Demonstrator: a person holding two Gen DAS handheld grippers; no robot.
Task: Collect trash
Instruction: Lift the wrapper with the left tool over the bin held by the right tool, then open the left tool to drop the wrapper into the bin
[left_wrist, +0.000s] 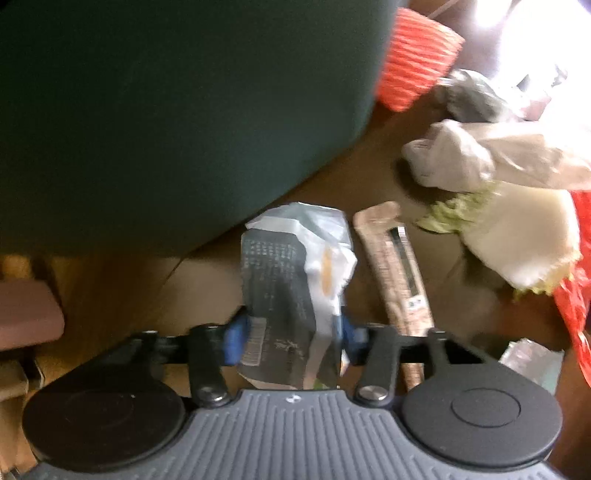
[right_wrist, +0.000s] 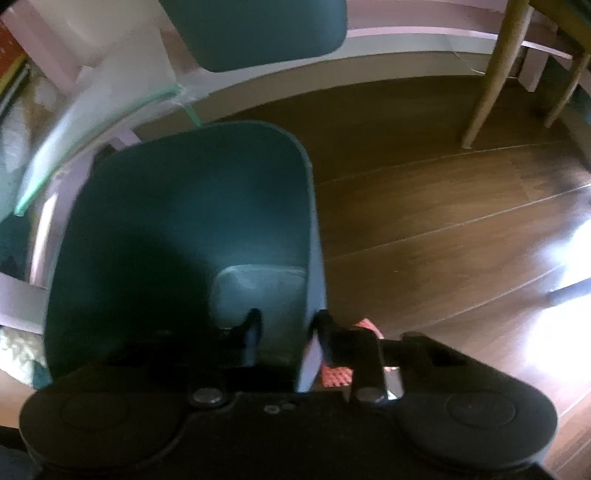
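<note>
- Left gripper (left_wrist: 291, 332): blue pads pressed on both sides of a crumpled wrapper (left_wrist: 291, 295), grey printed panel with a white flap. Gripping it.
- Wrapper stands up from between the fingers, its top near the edge of a dark green bin (left_wrist: 166, 110).
- Just right of the wrapper, a long tan packet (left_wrist: 395, 273) lies on the wood floor (left_wrist: 332, 184).
- Further right, a loose heap: beige paper bag (left_wrist: 480, 158), cream cloth (left_wrist: 517, 236) with green shreds at its rim, red sheet (left_wrist: 576, 306) at the frame edge.
- Behind the heap, an orange ribbed thing (left_wrist: 417, 62) beside the bin; what it is cannot be told.
- Right gripper (right_wrist: 284, 332): jaws part open, straddling the bin (right_wrist: 184, 229) rim. Rim wall sits between the fingers; blur hides whether the pads touch it.
- Bin interior dark, a paler flat patch at the bottom near the fingers.
- A scrap of red mesh (right_wrist: 334, 376) shows under the right finger.
- Wood floor (right_wrist: 443, 221) to the right, chair legs (right_wrist: 491, 74) at the top, strong glare at far right.
</note>
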